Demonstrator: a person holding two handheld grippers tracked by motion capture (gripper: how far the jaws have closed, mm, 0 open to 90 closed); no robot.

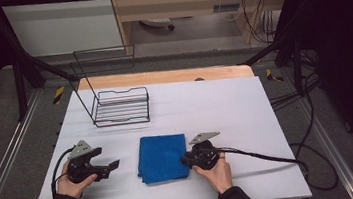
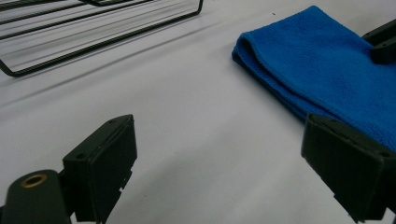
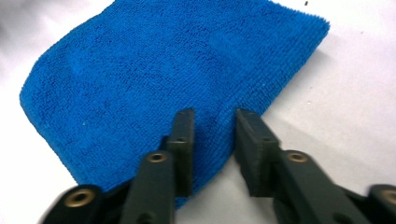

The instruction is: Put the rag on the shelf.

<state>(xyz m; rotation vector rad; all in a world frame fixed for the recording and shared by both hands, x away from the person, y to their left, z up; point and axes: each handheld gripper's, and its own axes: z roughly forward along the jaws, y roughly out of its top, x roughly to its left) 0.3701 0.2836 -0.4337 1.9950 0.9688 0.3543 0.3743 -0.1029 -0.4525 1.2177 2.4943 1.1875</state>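
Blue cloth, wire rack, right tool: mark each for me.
Blue cloth (image 1: 162,156), high view, middle of its top face.
Wire rack (image 1: 121,113), high view, its low front basket.
Right tool (image 3: 212,140), right gripper view, midway between its tips, over the cloth's near edge.

- I see a black wire rack (image 1: 121,107) on the far left part of the white table (image 1: 205,101).
- Past the rack, a wooden board (image 1: 162,77) lies along the table's far edge.
- Black cables (image 1: 285,98) hang far right of the rack.
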